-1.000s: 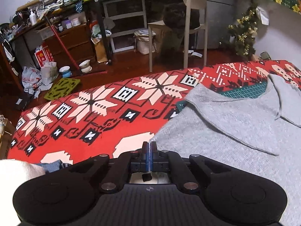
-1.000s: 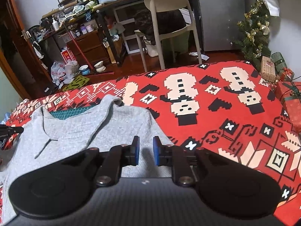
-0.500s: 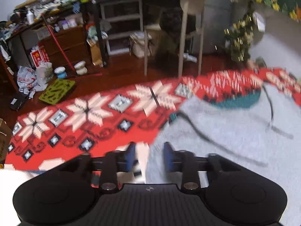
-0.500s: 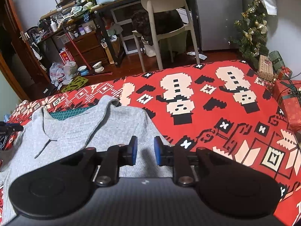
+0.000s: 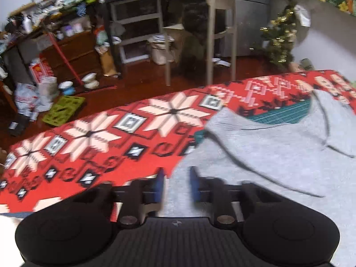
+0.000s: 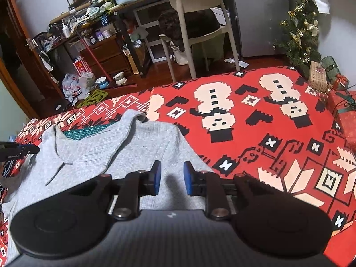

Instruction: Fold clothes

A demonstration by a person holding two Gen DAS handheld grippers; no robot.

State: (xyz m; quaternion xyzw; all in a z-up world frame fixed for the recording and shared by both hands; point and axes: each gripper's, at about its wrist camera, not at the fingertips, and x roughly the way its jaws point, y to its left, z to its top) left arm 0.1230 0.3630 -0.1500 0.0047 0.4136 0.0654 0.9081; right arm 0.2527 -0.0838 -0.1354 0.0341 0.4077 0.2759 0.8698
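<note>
Both grippers' fingers apart — over grey sweater (image 6: pixel 115 151).

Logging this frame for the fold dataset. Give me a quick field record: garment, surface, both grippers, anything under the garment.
garment: grey sweater, lying flat, collar at the far end
surface: red patterned blanket
under garment: green cutting mat, visible only at the neckline
left gripper: open, over the sweater's left edge, nothing between its fingers; image blurred
right gripper: open, over the sweater's right side, nothing held
fold state: no fold visible yet
</note>
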